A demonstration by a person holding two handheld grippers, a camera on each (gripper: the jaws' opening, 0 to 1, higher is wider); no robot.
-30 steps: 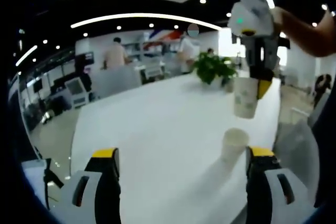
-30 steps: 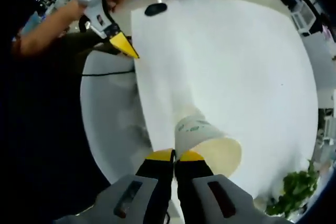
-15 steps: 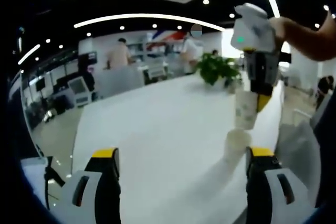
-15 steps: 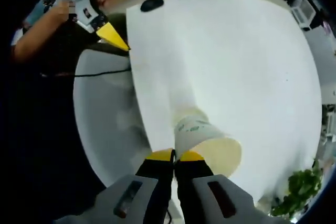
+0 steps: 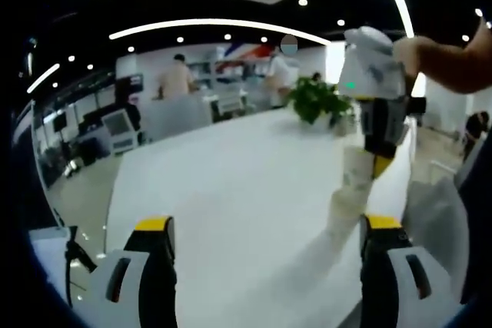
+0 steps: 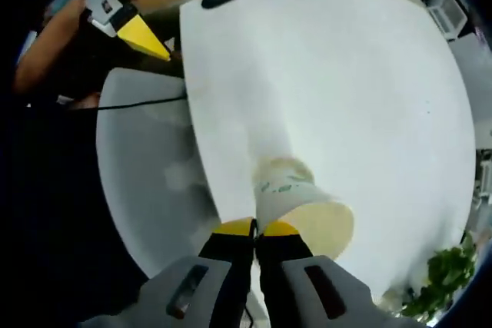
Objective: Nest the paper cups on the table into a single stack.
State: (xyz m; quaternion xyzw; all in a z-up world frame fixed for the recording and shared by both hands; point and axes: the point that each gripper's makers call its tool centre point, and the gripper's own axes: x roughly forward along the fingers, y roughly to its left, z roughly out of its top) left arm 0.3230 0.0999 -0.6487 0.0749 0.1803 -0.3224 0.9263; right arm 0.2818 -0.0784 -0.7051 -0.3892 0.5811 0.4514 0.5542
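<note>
Right now the right gripper (image 6: 256, 230) has its yellow-tipped fingers pinched on the rim of a paper cup (image 6: 300, 209), and that cup hangs directly over a second cup (image 6: 278, 168) standing on the white surface (image 6: 346, 82). In the right gripper view the held cup's base sits at, or just inside, the mouth of the standing cup; in the left gripper view the two read as one pale column (image 5: 350, 190) under the right gripper (image 5: 378, 160), so how deep the nesting has gone cannot be told.

To do this step well, I would judge that the held cup should be kept upright and centred on the standing cup's mouth, then lowered straight down until the walls meet. A tilt could catch the lower rim and tip the standing cup, which has nothing bracing it. The fingers should part only once the upper cup is seated (a pinch on one side of the rim invites a skewed drop).

Both cups look empty; the held cup's pale inside is open to the camera with nothing in it, and the lower one's inside is hidden.

The left gripper (image 5: 269, 230) hovers low over the surface, on the near side of the cups, its fingers spread wide and holding nothing. Beyond the cups, a potted plant (image 5: 319, 101) stands at the far end.
</note>
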